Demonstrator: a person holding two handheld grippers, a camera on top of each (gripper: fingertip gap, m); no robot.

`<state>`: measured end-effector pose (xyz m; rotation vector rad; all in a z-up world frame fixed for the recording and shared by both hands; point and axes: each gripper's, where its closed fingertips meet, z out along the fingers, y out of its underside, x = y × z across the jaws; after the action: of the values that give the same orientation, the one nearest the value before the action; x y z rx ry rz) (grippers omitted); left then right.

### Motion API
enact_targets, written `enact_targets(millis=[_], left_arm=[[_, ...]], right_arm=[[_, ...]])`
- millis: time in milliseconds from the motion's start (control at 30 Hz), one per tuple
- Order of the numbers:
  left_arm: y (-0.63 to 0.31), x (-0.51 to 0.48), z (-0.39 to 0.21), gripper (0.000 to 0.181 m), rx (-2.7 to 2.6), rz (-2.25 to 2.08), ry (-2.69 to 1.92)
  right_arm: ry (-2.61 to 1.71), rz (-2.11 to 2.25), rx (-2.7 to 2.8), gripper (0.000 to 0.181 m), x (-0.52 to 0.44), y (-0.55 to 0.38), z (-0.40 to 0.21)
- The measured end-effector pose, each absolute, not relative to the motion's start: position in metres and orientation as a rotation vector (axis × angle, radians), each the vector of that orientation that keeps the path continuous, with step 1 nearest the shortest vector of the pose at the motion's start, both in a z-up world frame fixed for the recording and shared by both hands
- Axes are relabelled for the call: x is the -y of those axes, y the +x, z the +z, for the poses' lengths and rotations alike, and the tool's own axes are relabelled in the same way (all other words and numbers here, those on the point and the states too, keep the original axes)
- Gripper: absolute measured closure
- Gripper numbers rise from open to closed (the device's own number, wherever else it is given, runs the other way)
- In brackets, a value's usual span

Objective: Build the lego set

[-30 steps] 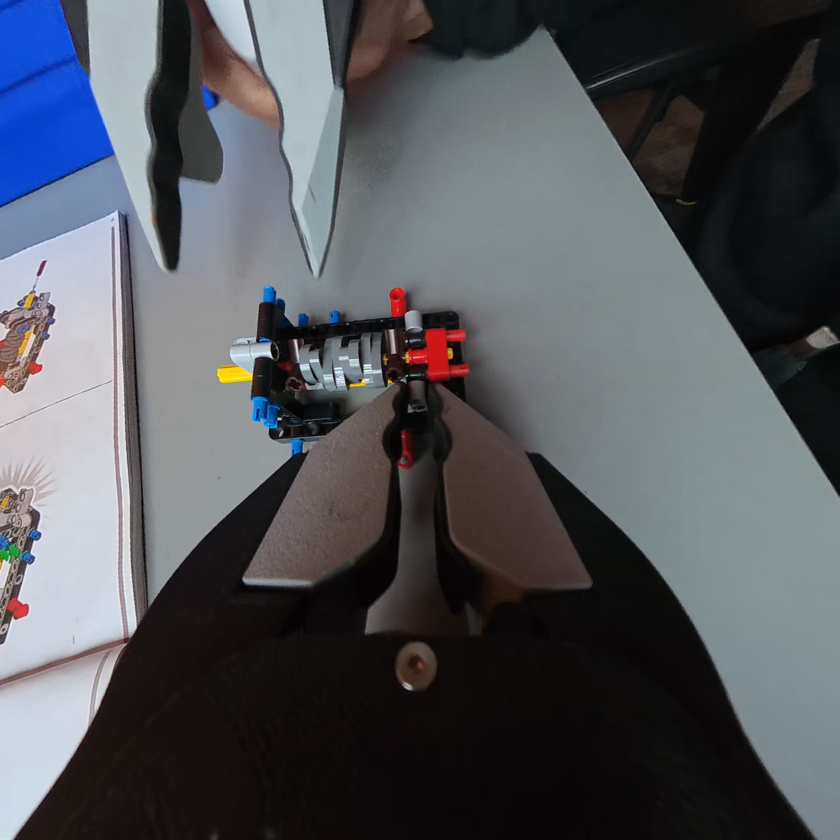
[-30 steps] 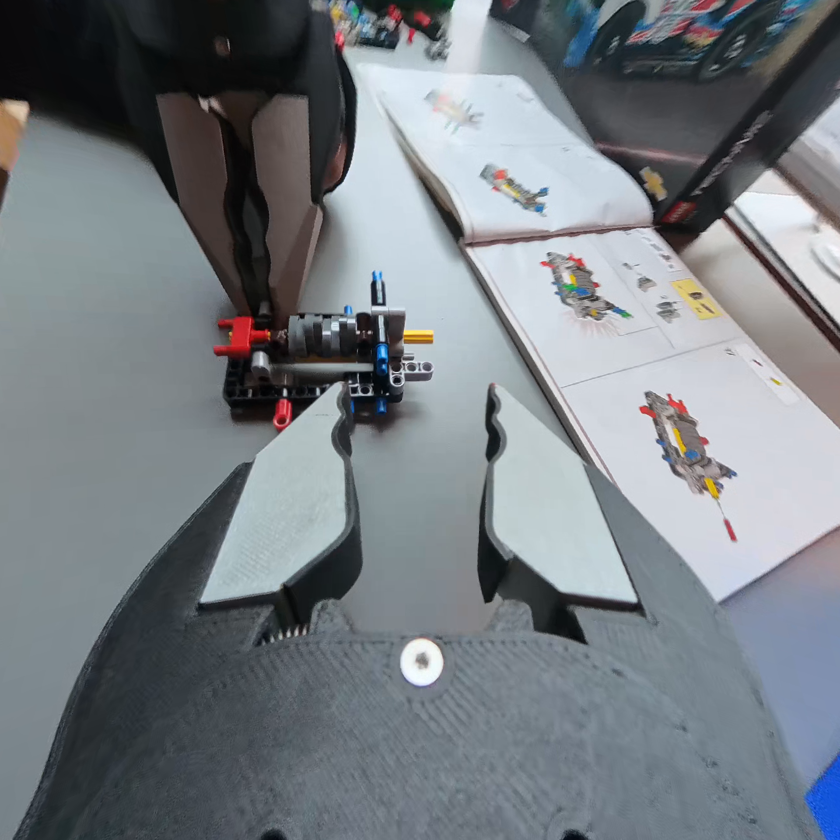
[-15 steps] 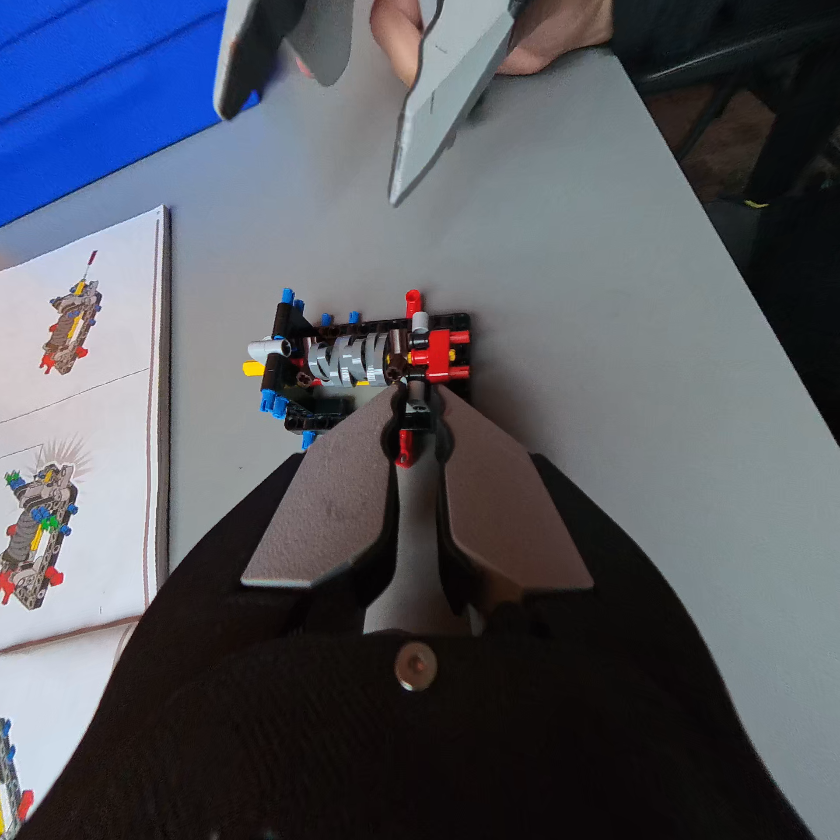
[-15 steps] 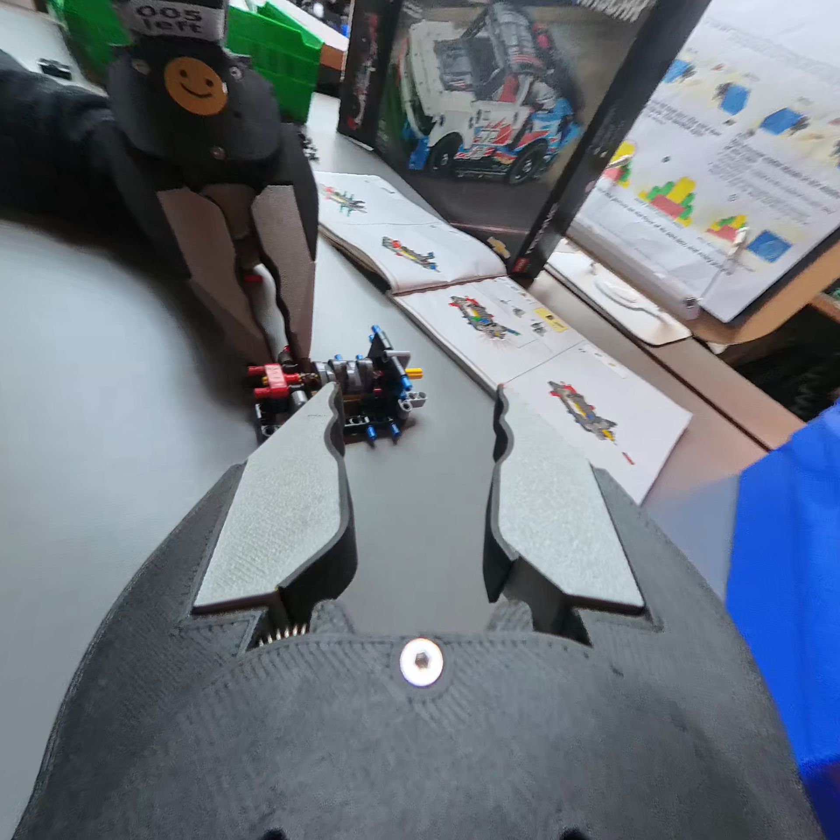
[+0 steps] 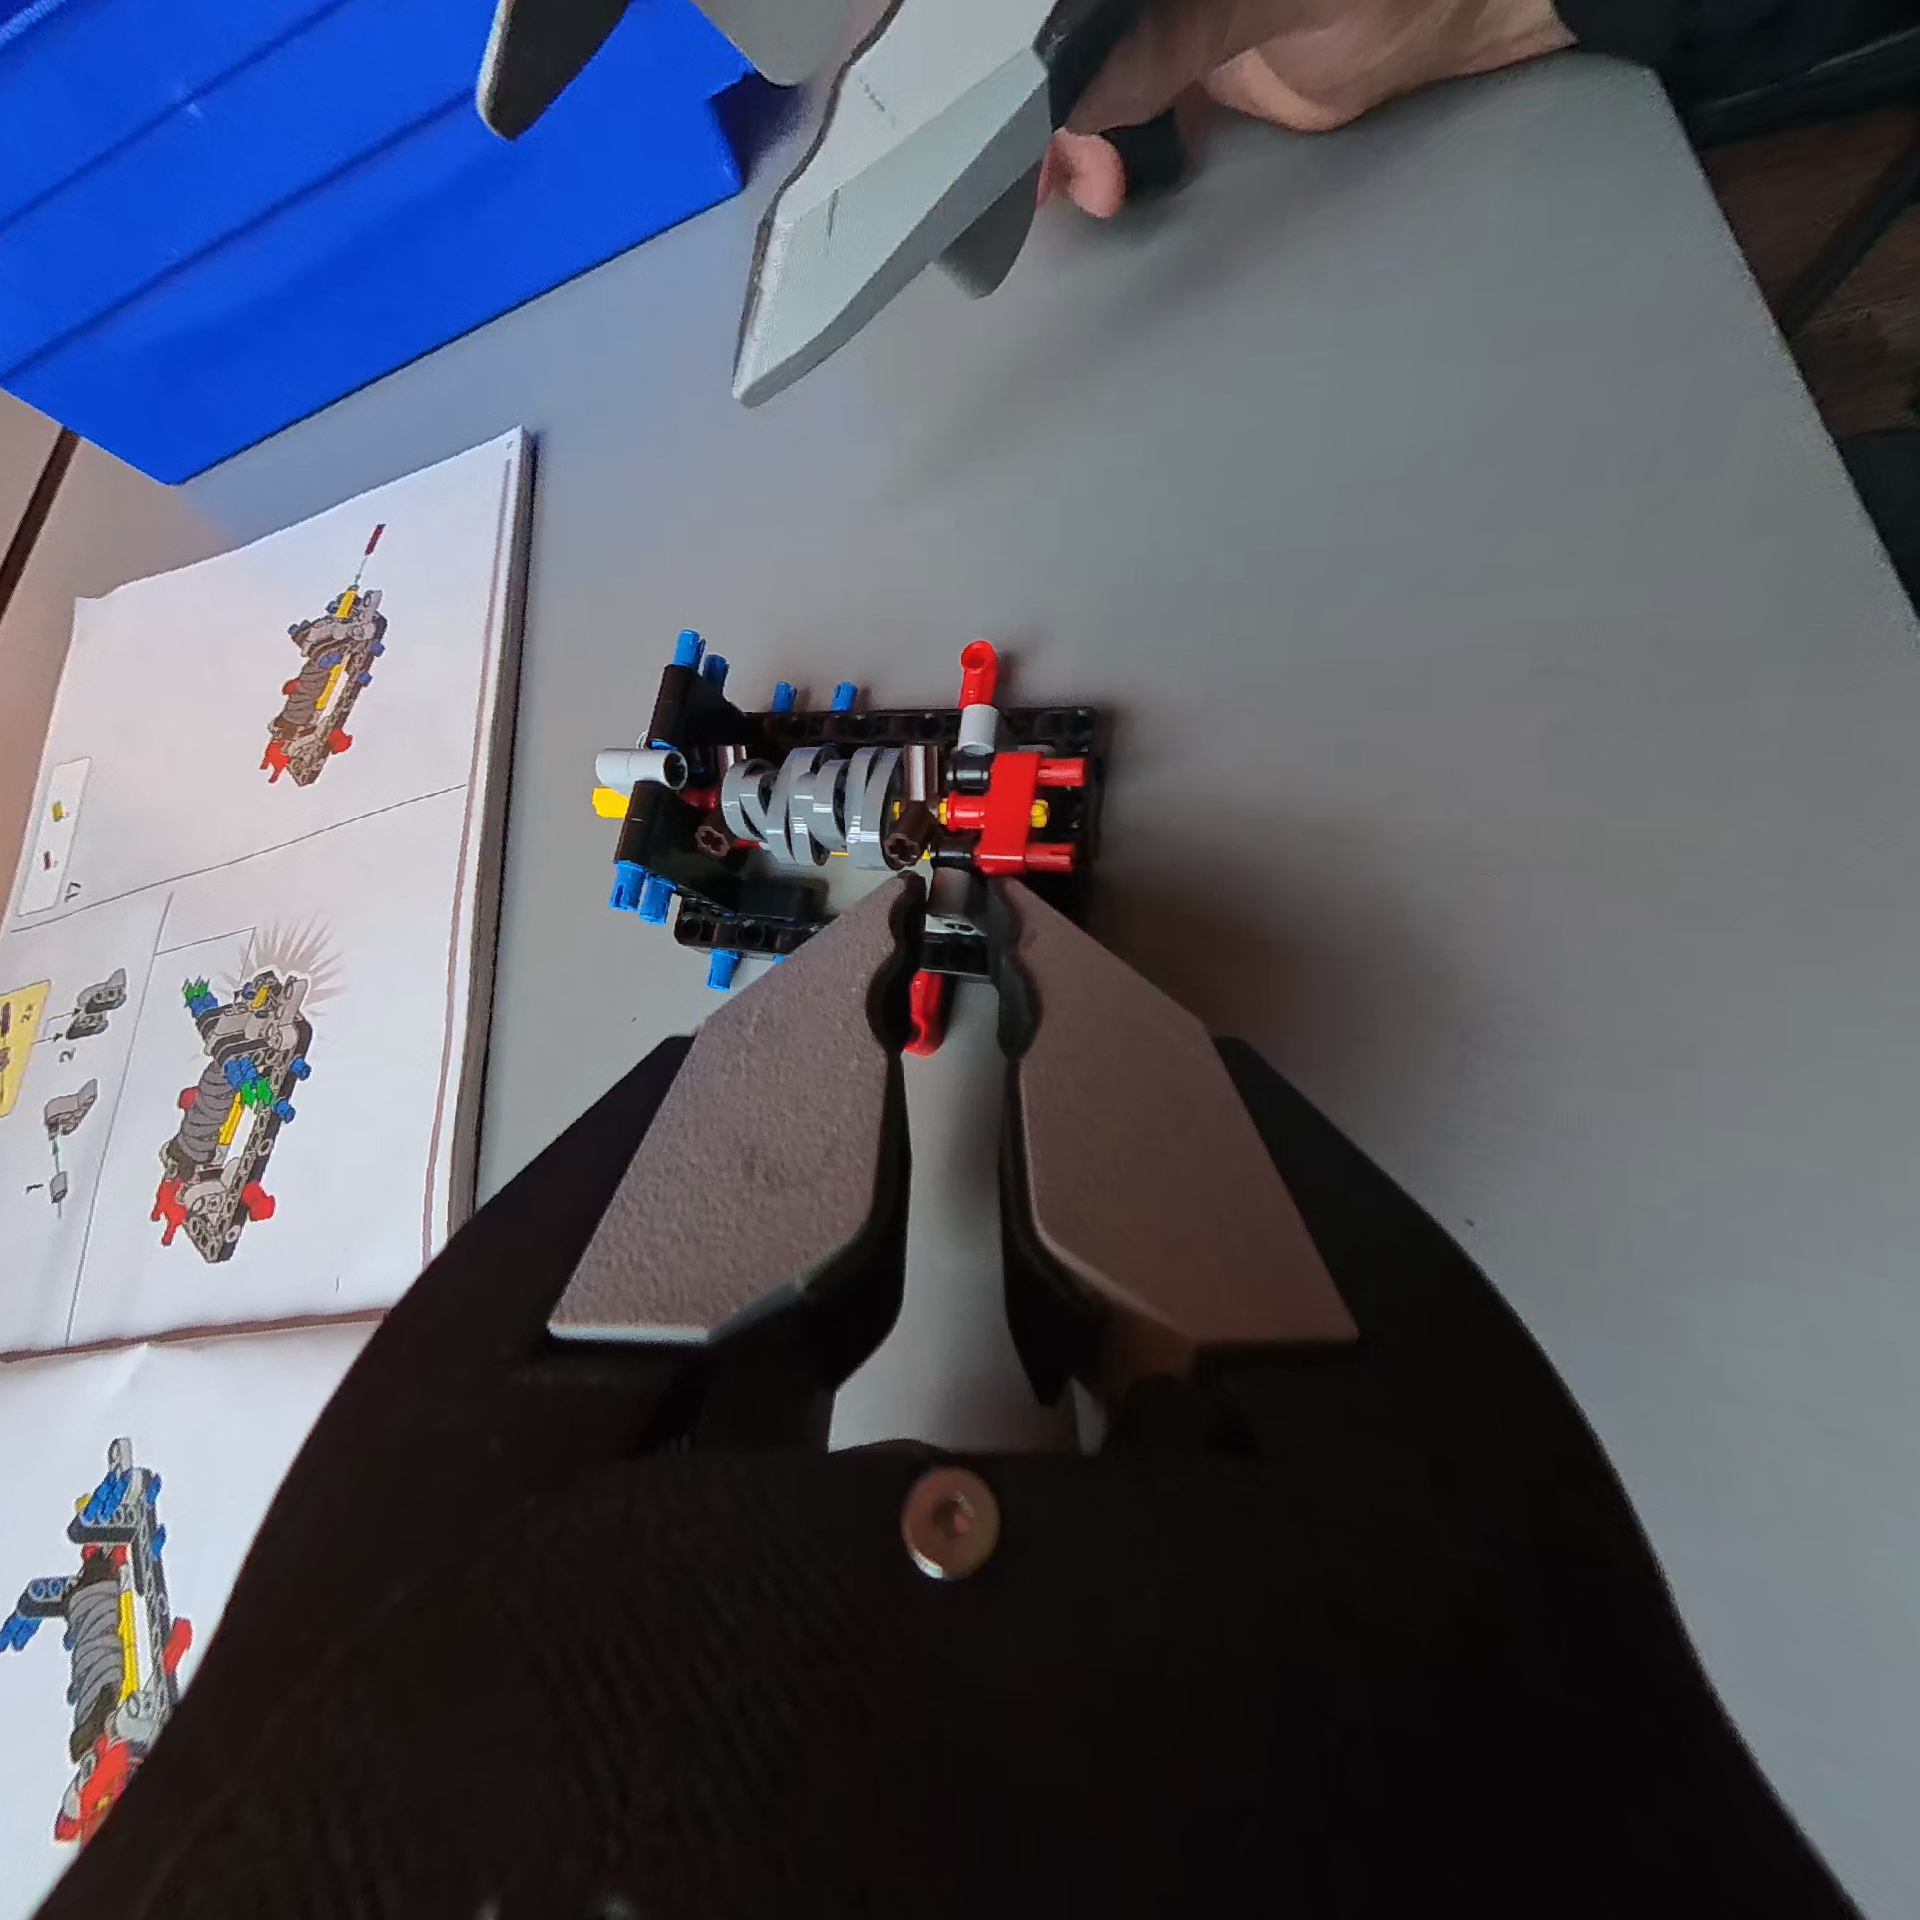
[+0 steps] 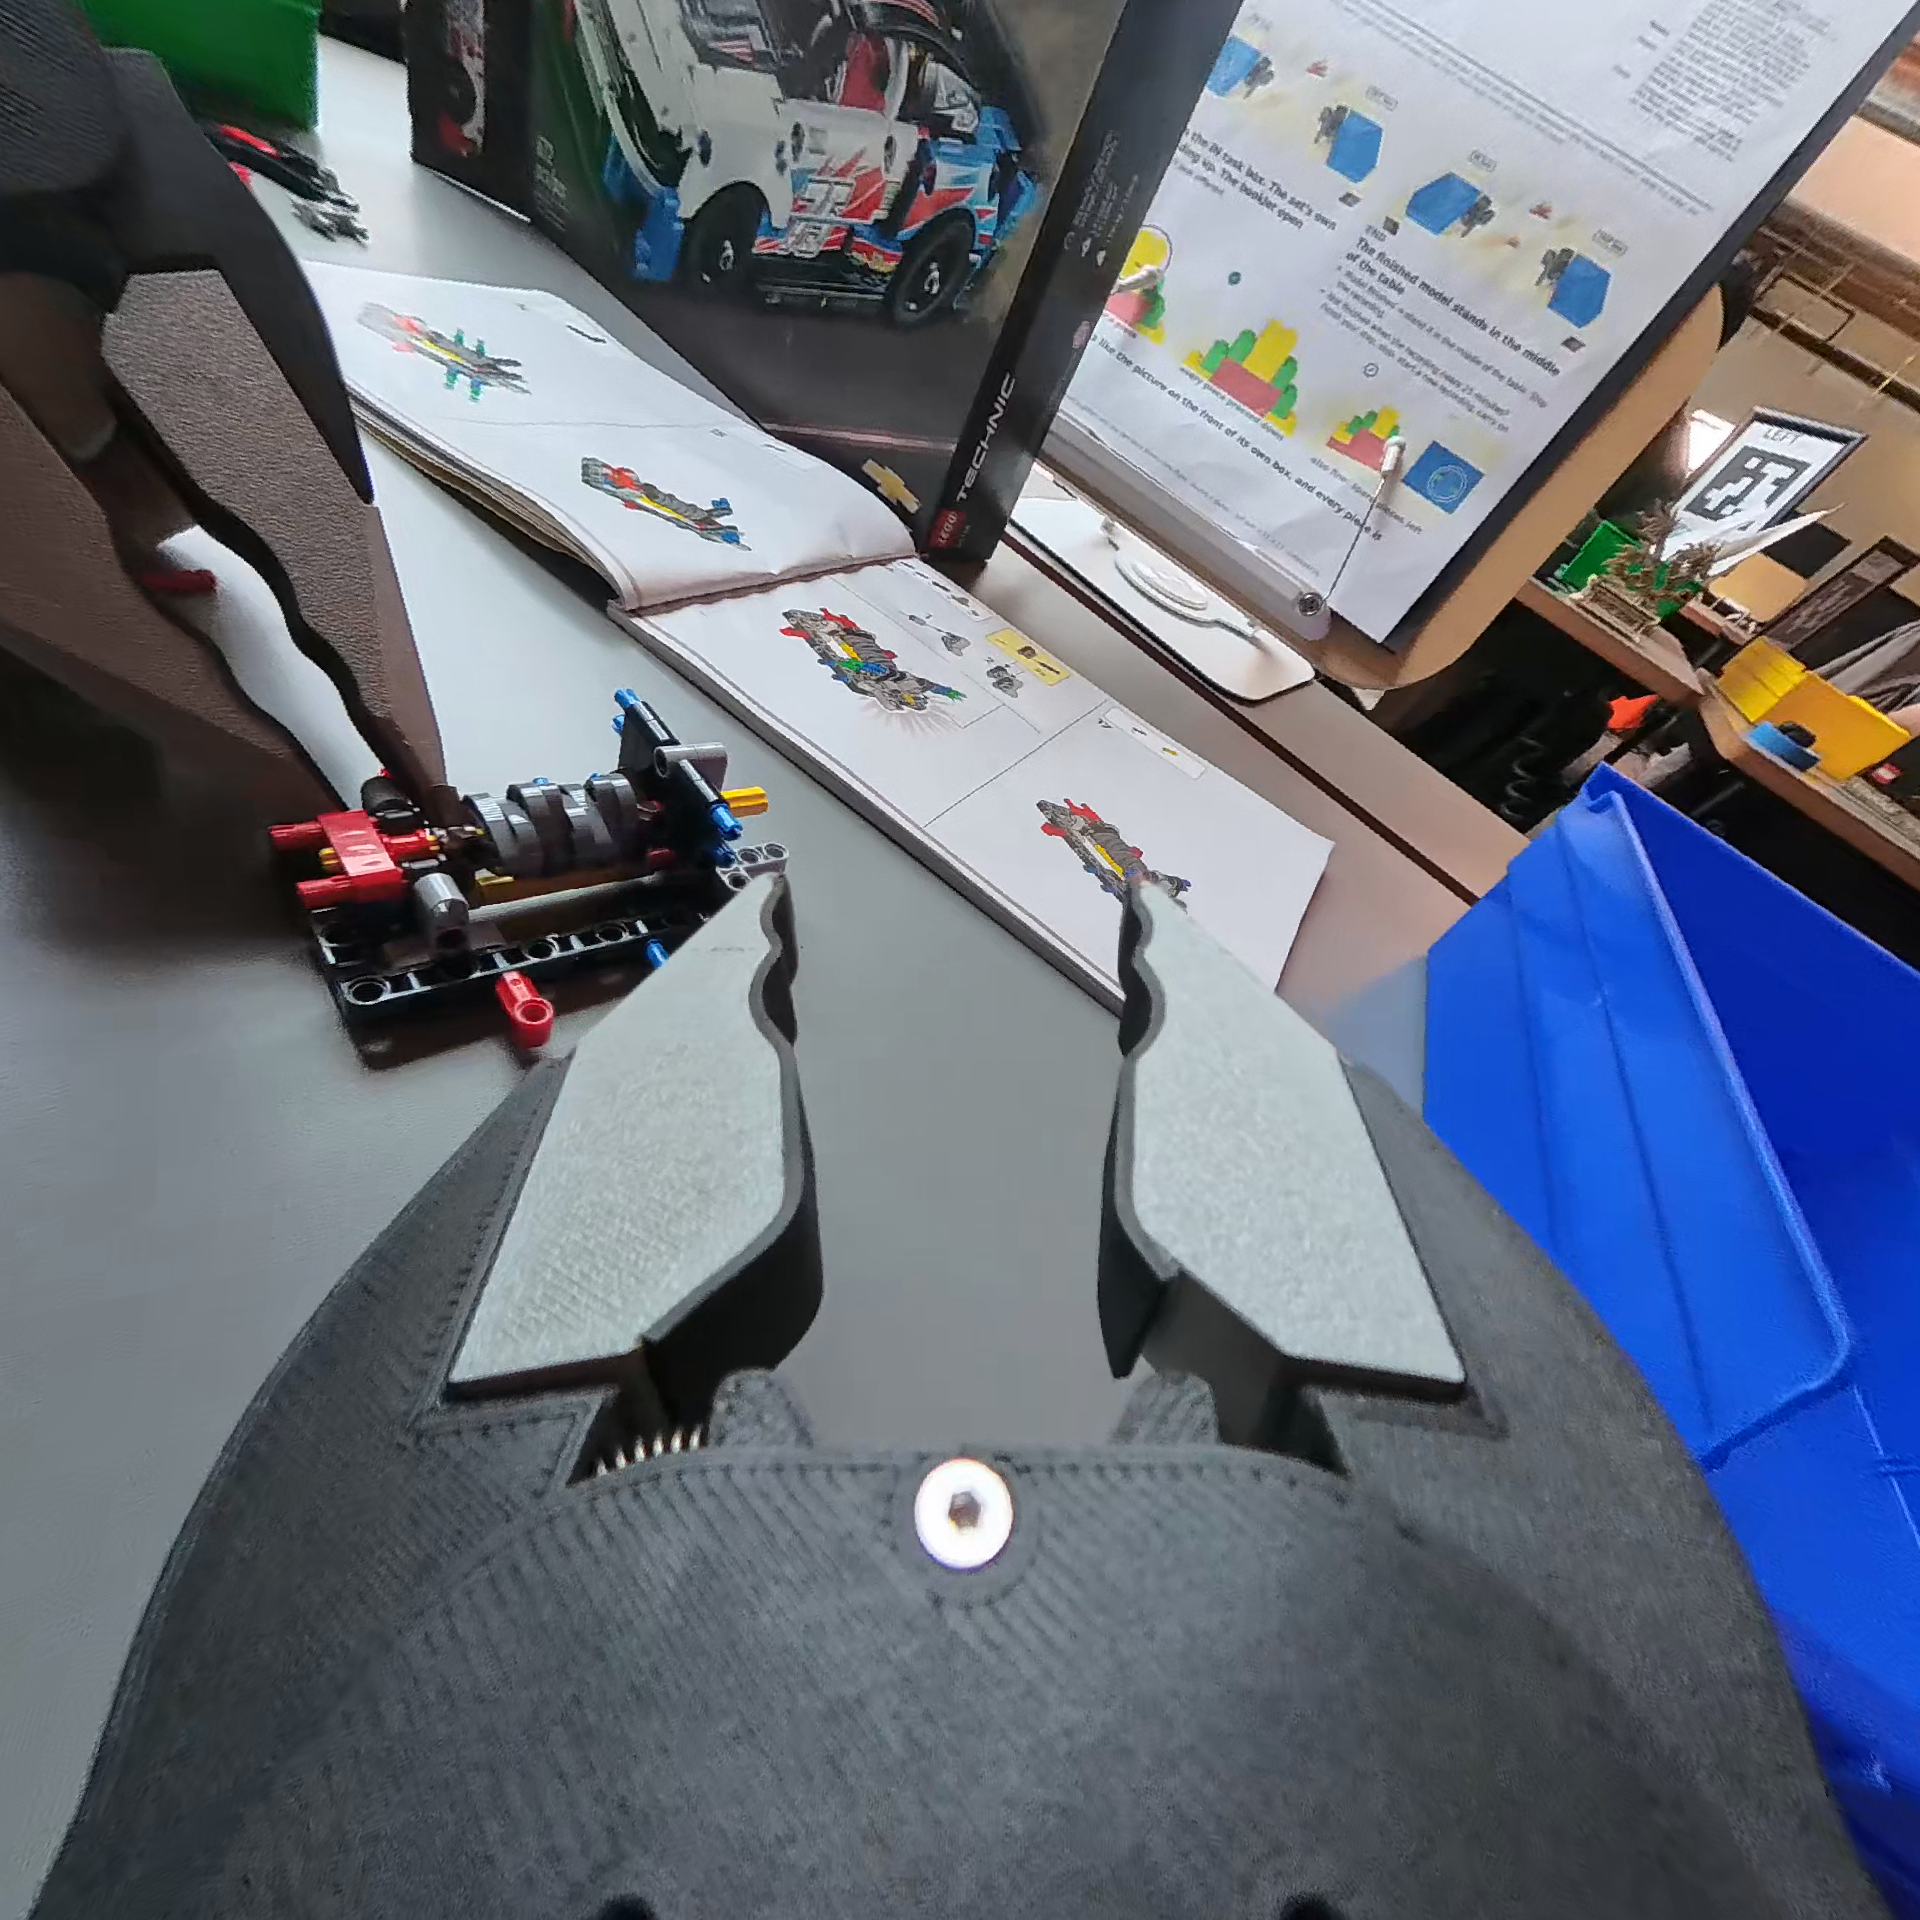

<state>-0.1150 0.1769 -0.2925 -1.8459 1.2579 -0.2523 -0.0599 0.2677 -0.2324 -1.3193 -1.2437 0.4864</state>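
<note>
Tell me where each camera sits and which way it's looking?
Left wrist view: on the left gripper, looking down at the lego model its jaws pinch; a hand shows behind.
Right wrist view: on the right gripper, jaws open, looking low across the table towards the instruction booklet.
Both share the model, booklet, blue bin.

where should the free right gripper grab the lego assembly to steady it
Probably the long black frame beam along the lego assembly's near edge, approached from the right gripper's own side. It is straight, lies flat on the table and is bare, while the left gripper is shut on the assembly beside the red block. The open jaws would need to close considerably.
</note>
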Motion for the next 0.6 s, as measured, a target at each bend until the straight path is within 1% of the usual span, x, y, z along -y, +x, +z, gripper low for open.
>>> enact_targets(millis=[100, 167, 267, 600], left_arm=[[-0.116, -0.178, -0.293, 0.173, -1.247, -0.255, -1.856], [-0.116, -0.178, -0.293, 0.173, -1.246, -0.259, -1.858], [-0.116, -0.178, -0.293, 0.173, -1.246, -0.259, -1.857], [-0.115, -0.178, -0.293, 0.173, -1.239, -0.304, -1.879]], right_arm=[[-1.341, 0.51, 1.245, 0.126, -0.272, -0.062, -0.234], [-1.346, 0.534, 1.233, 0.133, -0.276, -0.062, -0.232], [-1.363, 0.577, 1.198, 0.136, -0.283, -0.06, -0.229], [-1.363, 0.63, 1.159, 0.138, -0.294, -0.061, -0.224]])
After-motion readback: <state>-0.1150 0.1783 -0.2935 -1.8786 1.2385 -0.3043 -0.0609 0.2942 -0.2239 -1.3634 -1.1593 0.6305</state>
